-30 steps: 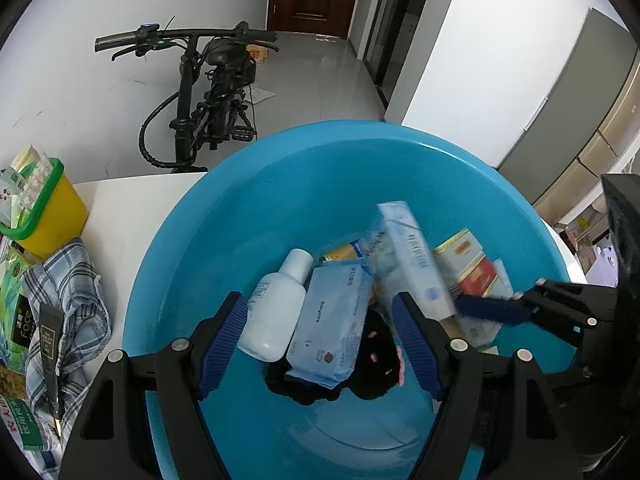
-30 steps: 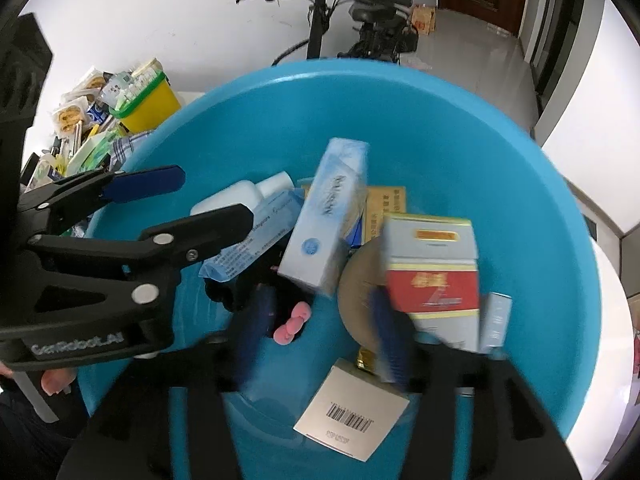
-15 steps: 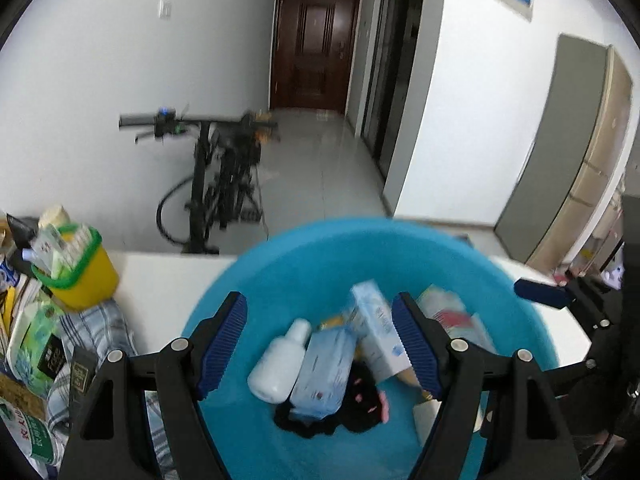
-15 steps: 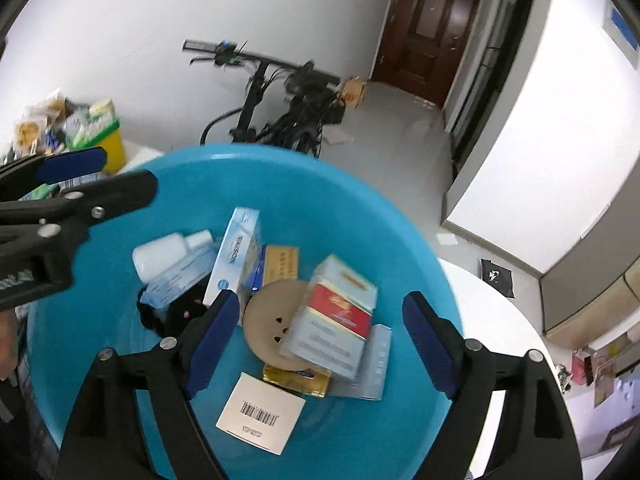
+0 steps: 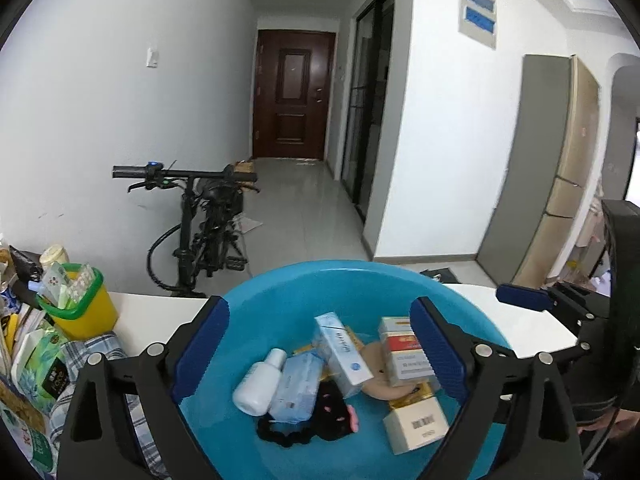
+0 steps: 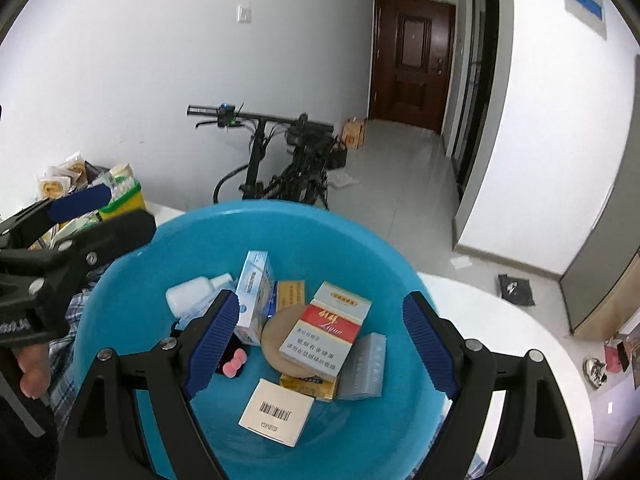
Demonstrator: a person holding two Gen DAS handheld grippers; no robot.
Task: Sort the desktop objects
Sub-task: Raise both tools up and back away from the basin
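A blue plastic basin (image 5: 280, 292) (image 6: 404, 292) stands on the white table and holds a white bottle (image 5: 258, 386) (image 6: 188, 295), a light-blue box (image 5: 340, 350) (image 6: 253, 294), a red-and-white carton (image 5: 400, 352) (image 6: 326, 330), a wipes pack (image 5: 296, 390), a barcode box (image 5: 416, 424) (image 6: 276, 412), a grey box (image 6: 364, 366) and a black cloth with pink bow (image 5: 320, 420) (image 6: 234, 364). My left gripper (image 5: 320, 352) is open and empty above the basin. My right gripper (image 6: 320, 344) is open and empty above it too.
A yellow bin with green rim (image 5: 76, 304) (image 6: 124, 198), snack packs (image 5: 32, 364) and a plaid cloth (image 5: 92, 356) lie on the table's left. A bicycle (image 5: 204, 224) (image 6: 280, 164) stands behind the table. White table edge (image 6: 540, 360) curves at right.
Both grippers have risen and pulled back from the basin, so the objects inside look smaller and lower. Both stay open and empty. The basin contents have not moved.
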